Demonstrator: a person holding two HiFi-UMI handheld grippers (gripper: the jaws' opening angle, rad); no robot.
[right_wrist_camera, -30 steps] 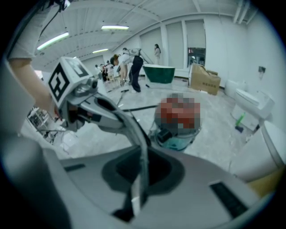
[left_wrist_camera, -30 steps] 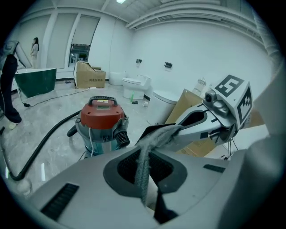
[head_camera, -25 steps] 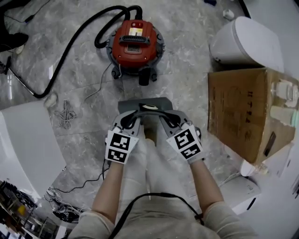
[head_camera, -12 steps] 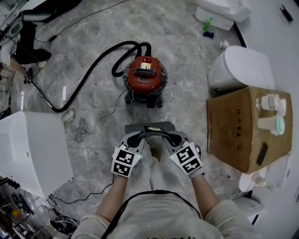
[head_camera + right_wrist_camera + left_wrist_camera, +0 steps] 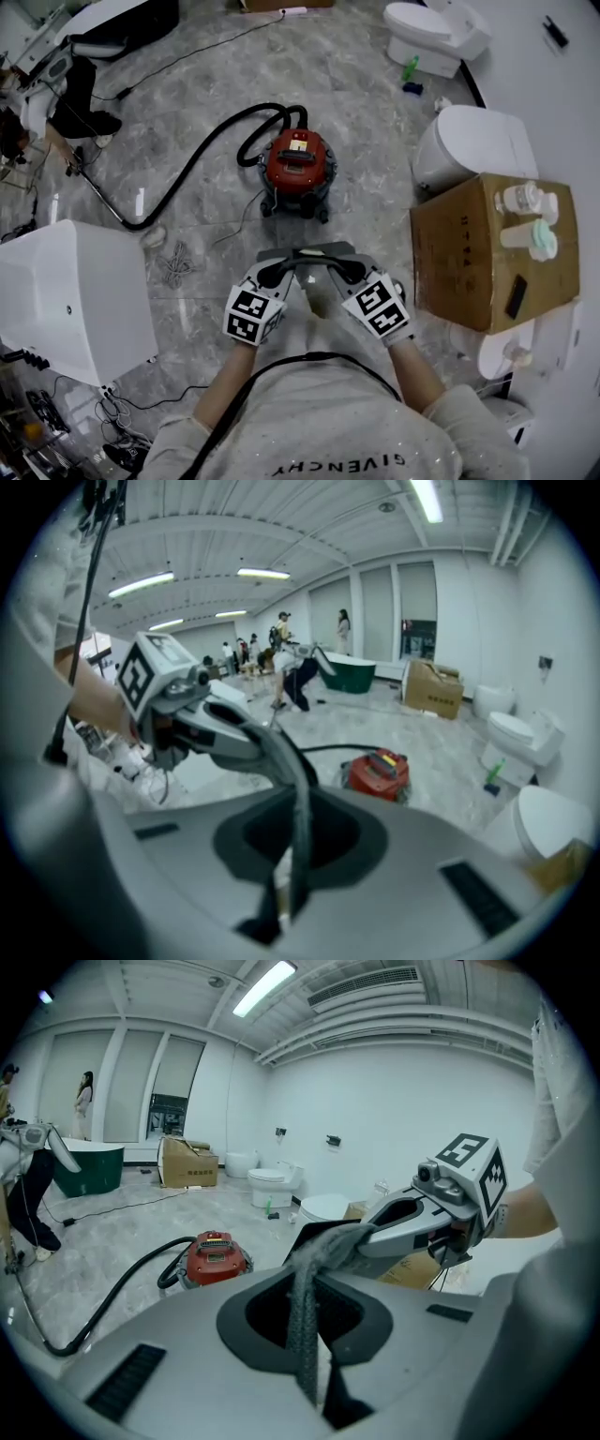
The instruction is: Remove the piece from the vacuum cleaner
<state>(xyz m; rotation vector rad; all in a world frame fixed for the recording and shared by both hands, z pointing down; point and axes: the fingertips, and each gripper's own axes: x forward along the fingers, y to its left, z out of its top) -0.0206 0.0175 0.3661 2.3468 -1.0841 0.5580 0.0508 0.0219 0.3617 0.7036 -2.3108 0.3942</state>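
Note:
The red vacuum cleaner stands on the marble floor ahead of me, its black hose curling off to the left; it also shows in the left gripper view and the right gripper view. In front of my chest I hold a flat grey piece by its dark strap. My left gripper is shut on the strap's left end and my right gripper on its right end. The strap runs from the left jaws up to the right gripper. It hangs the same way in the right gripper view.
A cardboard box with bottles on top stands at my right, beside a white toilet; another toilet is farther back. A white tub sits at my left, with loose cables on the floor.
Both grippers have risen together with the grey piece, staying shut on its strap. The floor and the vacuum cleaner now look farther below and ahead.

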